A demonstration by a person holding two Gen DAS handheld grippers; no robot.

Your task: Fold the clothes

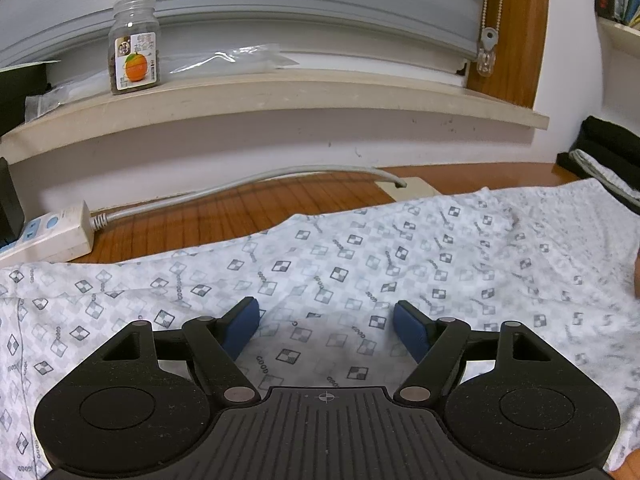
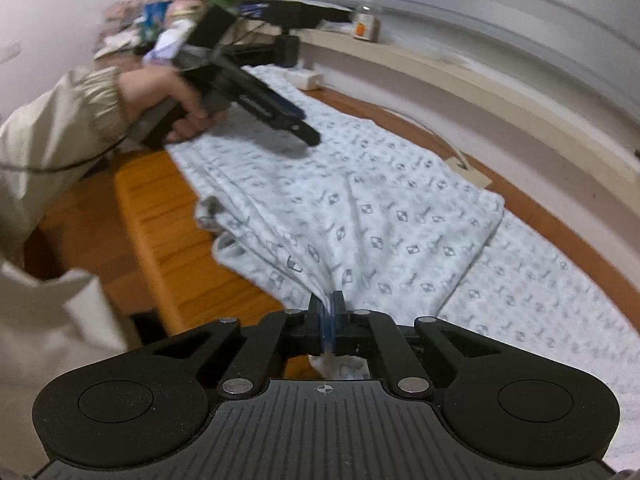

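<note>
White patterned garment (image 2: 400, 220) lies partly folded, bunched in the closed right hand-held gripper (image 2: 329, 316); left hand-held gripper (image 1: 326, 330) open.

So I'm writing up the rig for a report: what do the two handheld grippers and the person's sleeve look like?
Both the left gripper and the right gripper are matte black plastic with ribbed centre plates, round side discs, silver pivot pins and blue finger pads. The sleeve is beige with a gathered cuff; a thin dark cable crosses it.
</note>
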